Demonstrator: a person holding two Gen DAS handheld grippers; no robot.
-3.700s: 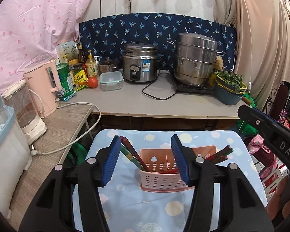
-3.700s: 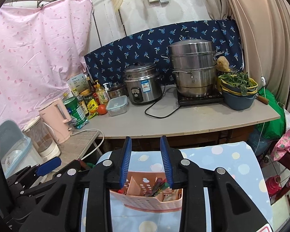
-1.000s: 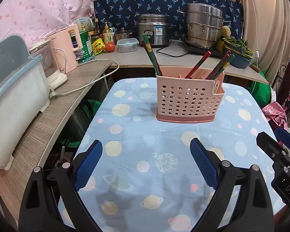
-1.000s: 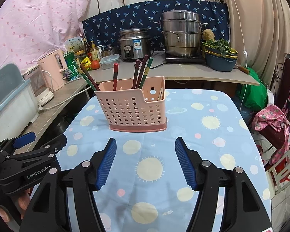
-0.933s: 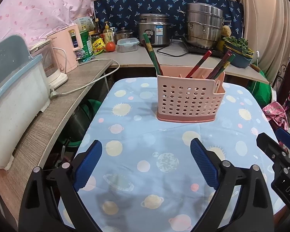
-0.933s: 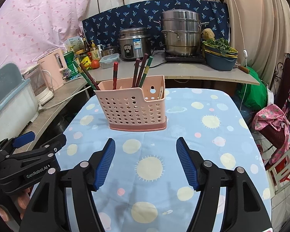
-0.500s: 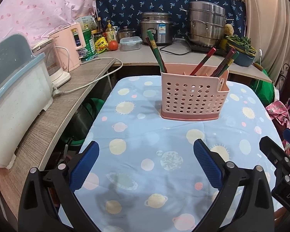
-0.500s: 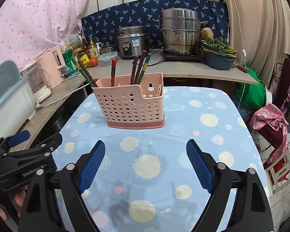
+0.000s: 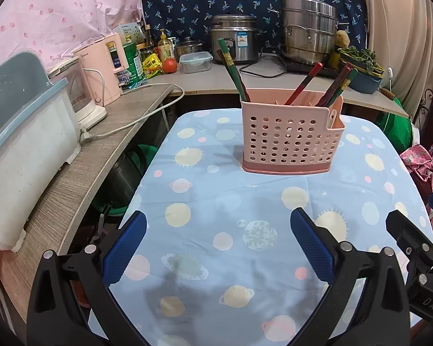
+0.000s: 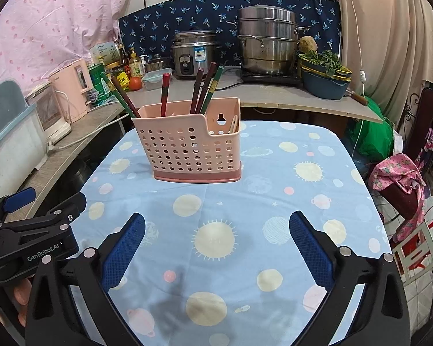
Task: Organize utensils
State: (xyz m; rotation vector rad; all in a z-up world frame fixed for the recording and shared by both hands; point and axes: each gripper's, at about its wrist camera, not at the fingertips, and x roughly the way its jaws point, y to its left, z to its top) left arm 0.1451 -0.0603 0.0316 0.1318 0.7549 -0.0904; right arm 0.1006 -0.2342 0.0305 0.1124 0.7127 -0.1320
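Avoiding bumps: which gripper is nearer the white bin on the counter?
Left gripper: white bin close on its left. Right gripper, jaws opening empty, sits beyond the left one.

Left wrist view: looks forward and downward over the near end of the bench [image 9: 205, 201], facing the pink basket [image 9: 291, 141] from its left front, basket well ahead. Right wrist view: same downward tilt, facing the pink basket [image 10: 190, 150] from its right front, similarly far. Both views share the basket, the cloth around it and the counter [image 10: 277, 95] behind the basket.
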